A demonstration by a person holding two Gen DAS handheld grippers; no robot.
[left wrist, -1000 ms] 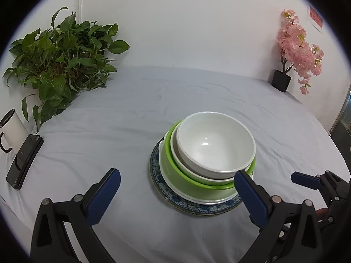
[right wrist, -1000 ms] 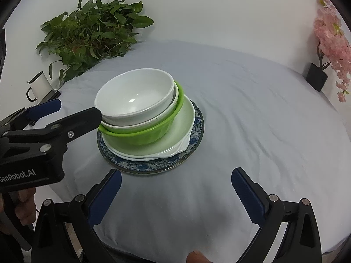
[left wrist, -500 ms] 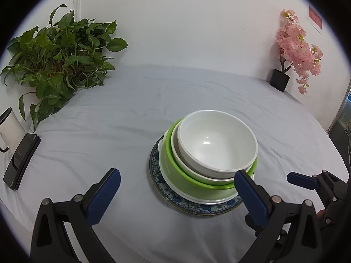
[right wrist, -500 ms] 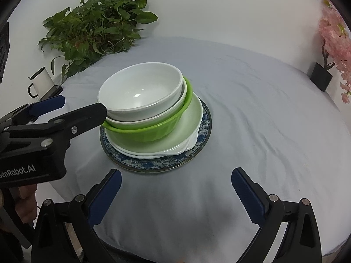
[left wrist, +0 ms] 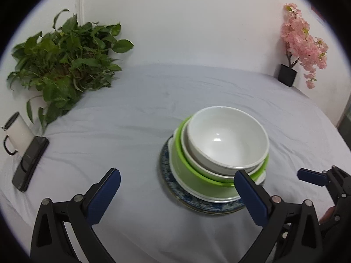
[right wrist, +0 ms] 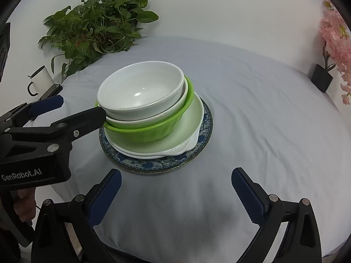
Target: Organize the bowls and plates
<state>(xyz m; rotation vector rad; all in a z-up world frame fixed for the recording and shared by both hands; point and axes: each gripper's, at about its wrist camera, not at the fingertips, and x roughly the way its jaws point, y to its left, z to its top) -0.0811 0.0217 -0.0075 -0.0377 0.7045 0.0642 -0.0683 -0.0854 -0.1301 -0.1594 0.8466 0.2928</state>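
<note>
A stack stands on the grey tablecloth: a white bowl [left wrist: 228, 140] [right wrist: 140, 92] on top, a second white bowl under it, a green bowl [left wrist: 193, 179] [right wrist: 142, 133], a pale green plate [right wrist: 186, 131] with a white plate beneath, and a blue patterned plate [left wrist: 197, 203] [right wrist: 158, 164] at the bottom. My left gripper [left wrist: 177, 192] is open and empty; its right finger tip is close to the near edge of the bowls. My right gripper [right wrist: 175, 188] is open and empty, in front of the stack. The left gripper also shows in the right wrist view [right wrist: 65, 111].
A leafy green plant [left wrist: 63, 63] [right wrist: 96, 30] stands at the back left. A white mug [left wrist: 15, 133] [right wrist: 39, 81] and a black phone [left wrist: 30, 160] lie at the left edge. A pink flower tree in a black pot [left wrist: 300, 43] [right wrist: 329, 54] stands at the back right.
Both grippers have moved closer to the stack. The left gripper has shifted left, so the stack sits further right in its view. Both stay open.
</note>
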